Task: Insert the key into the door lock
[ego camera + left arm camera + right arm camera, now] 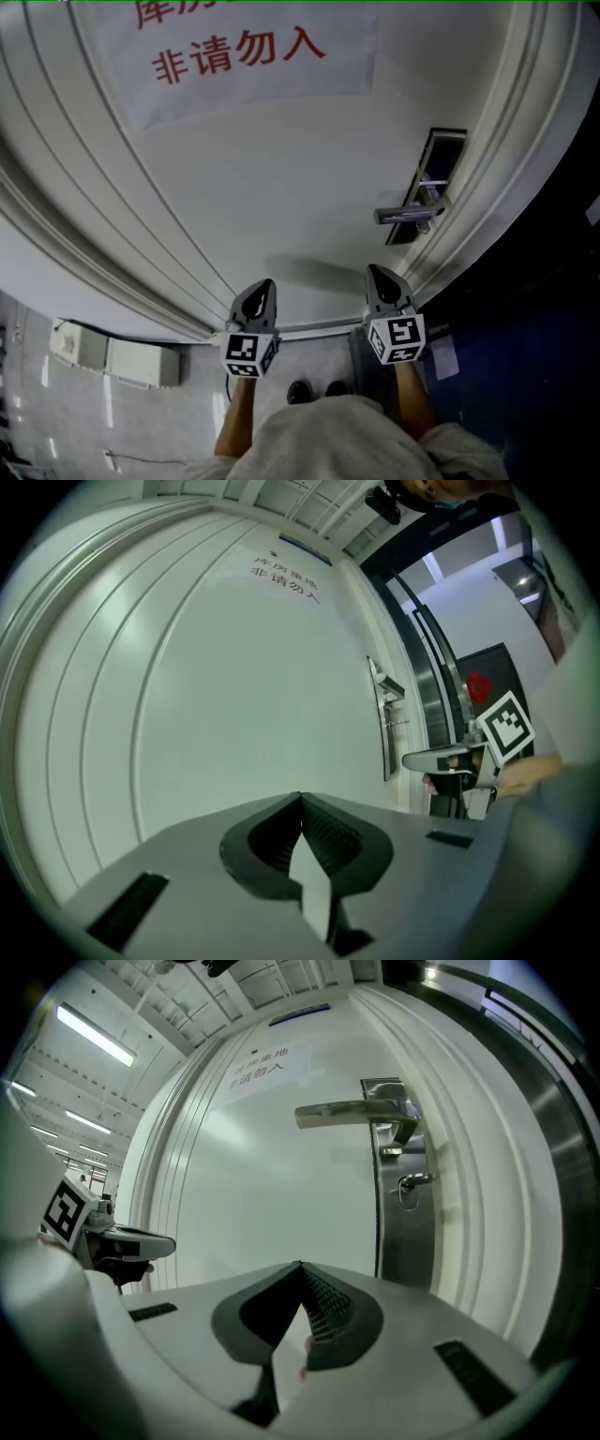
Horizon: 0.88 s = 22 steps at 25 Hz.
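Observation:
A white door [281, 178] fills the head view. At its right edge a silver lever handle [408, 214] sits on a steel lock plate [433, 178]. In the right gripper view the handle [352, 1112] points left, and below it a small metal piece [411, 1183] sticks out of the plate [403, 1232]; whether it is a key I cannot tell. My left gripper [265, 281] and right gripper [375, 268] are held level side by side, short of the door, the right one below the handle. Both are shut, left [301, 797] and right [300, 1265], with no key showing between the jaws.
A paper sign with red characters [239, 52] hangs on the door's upper part. Ribbed door-frame mouldings [122, 234] run along both sides. A dark panel [525, 328] stands to the right. On the floor lie a white box [117, 361] and the person's shoes [314, 389].

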Each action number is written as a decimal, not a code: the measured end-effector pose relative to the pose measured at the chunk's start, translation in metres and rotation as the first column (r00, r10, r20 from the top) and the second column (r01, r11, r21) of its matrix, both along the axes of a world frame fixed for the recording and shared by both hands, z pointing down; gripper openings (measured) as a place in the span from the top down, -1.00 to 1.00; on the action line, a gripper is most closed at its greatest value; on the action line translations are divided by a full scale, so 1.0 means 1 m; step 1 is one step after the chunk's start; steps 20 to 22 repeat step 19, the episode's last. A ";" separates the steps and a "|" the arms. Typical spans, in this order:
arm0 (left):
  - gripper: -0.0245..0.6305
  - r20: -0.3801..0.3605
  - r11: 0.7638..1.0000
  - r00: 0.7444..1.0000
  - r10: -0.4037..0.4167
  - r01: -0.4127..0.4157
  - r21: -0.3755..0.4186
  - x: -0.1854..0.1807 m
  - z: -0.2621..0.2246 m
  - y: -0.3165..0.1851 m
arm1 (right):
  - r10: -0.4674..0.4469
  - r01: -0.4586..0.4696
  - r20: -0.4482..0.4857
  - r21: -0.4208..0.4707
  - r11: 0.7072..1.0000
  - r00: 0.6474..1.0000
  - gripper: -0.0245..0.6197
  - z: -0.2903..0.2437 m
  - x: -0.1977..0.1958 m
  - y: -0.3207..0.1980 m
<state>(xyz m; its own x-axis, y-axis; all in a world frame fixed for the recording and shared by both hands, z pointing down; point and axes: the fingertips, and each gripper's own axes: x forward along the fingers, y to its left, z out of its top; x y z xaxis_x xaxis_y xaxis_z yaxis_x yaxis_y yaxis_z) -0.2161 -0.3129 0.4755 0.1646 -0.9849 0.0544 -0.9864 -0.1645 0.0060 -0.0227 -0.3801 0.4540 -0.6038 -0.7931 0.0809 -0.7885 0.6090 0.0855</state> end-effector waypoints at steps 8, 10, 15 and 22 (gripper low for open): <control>0.87 0.002 1.000 1.000 0.018 -0.018 0.005 0.008 -0.002 -0.004 | 0.007 -0.007 -0.010 0.004 1.000 1.000 0.86 0.000 0.004 0.003; 0.87 0.003 1.000 1.000 0.022 -0.022 0.008 0.010 -0.003 -0.004 | 0.010 -0.010 -0.013 0.006 1.000 1.000 0.86 0.000 0.006 0.003; 0.87 0.008 1.000 1.000 0.029 -0.029 0.005 0.012 -0.003 -0.004 | 0.012 -0.012 -0.034 0.012 1.000 0.999 0.86 0.001 0.006 0.006; 0.87 0.012 0.999 0.999 0.033 -0.033 0.007 0.015 -0.005 -0.003 | 0.007 -0.006 -0.034 0.007 1.000 0.999 0.86 0.001 0.005 0.007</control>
